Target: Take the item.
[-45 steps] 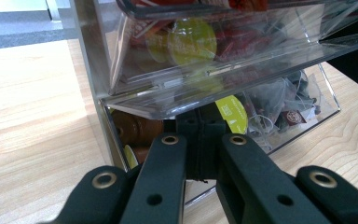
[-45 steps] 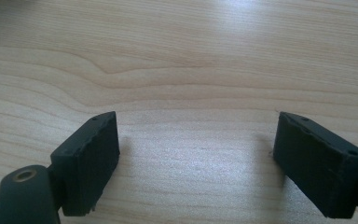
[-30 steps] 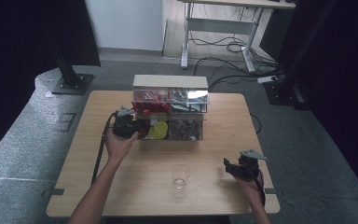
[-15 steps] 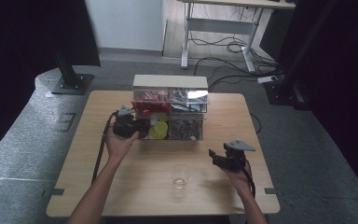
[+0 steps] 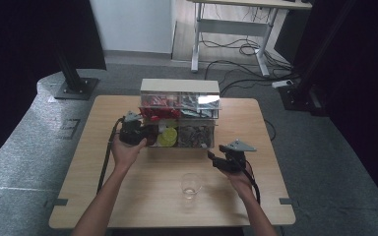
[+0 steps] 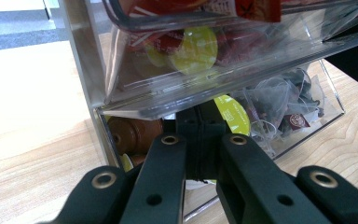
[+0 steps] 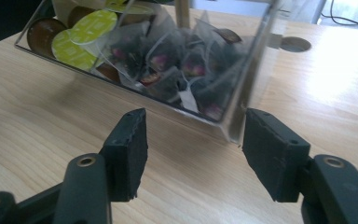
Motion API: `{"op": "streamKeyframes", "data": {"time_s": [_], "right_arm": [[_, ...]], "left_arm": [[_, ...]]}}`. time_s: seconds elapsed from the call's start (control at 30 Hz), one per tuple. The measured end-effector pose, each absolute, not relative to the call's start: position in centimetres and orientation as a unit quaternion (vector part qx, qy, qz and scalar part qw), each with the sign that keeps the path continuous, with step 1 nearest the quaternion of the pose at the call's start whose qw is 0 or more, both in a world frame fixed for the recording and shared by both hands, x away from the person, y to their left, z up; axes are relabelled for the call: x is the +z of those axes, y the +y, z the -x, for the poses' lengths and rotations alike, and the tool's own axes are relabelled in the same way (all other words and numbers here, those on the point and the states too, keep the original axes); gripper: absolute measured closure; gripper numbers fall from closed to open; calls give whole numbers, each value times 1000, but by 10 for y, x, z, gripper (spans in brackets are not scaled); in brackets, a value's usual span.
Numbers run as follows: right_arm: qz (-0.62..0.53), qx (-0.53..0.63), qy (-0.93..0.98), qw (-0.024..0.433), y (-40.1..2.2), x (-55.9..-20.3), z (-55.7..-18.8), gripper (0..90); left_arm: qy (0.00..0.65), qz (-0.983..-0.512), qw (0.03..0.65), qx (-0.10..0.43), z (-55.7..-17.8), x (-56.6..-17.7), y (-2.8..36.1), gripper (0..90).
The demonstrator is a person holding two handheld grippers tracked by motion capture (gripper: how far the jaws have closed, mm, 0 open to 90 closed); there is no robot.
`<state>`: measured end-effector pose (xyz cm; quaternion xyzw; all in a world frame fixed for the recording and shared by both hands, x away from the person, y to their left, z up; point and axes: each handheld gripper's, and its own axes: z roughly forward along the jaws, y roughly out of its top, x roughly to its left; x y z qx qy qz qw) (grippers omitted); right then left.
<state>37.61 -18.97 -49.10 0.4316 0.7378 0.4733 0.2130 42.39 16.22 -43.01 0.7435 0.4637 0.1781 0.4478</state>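
A clear acrylic organizer (image 5: 179, 105) with drawers stands at the table's far middle. Its pulled-out lower drawer (image 7: 254, 70) holds yellow-green capsules (image 7: 81, 35), brown capsules (image 6: 135, 133) and tea bags (image 7: 177, 65). My left gripper (image 5: 145, 136) sits at the organizer's left front. In the left gripper view it (image 6: 200, 123) is shut, its tips tucked under the upper drawer's lip (image 6: 191, 100); whether they pinch anything I cannot tell. My right gripper (image 5: 211, 158) is open just before the lower drawer's right corner. Its jaws (image 7: 193, 140) have just been closing, with only bare tabletop between them.
An empty drinking glass (image 5: 191, 184) stands on the wooden table (image 5: 103, 196), near the front edge and left of my right hand. The upper drawers hold red packets (image 5: 157, 113). A desk frame and cables lie on the floor behind the table.
My right gripper has moved from the table's right front leftward and toward the organizer, and its jaws look narrower. The left gripper has stayed put.
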Motion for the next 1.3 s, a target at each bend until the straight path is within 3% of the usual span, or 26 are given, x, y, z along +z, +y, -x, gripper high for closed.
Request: {"op": "streamKeyframes", "data": {"time_s": [0.77,1.3], "right_arm": [[-398,487,751,200,-159,-486,-395,526],[-386,486,760,192,-137,-486,-403,536]], "left_arm": [[464,-743,447,179,-423,-429,162,900],[462,-745,448,178,-424,-428,160,900]]}}
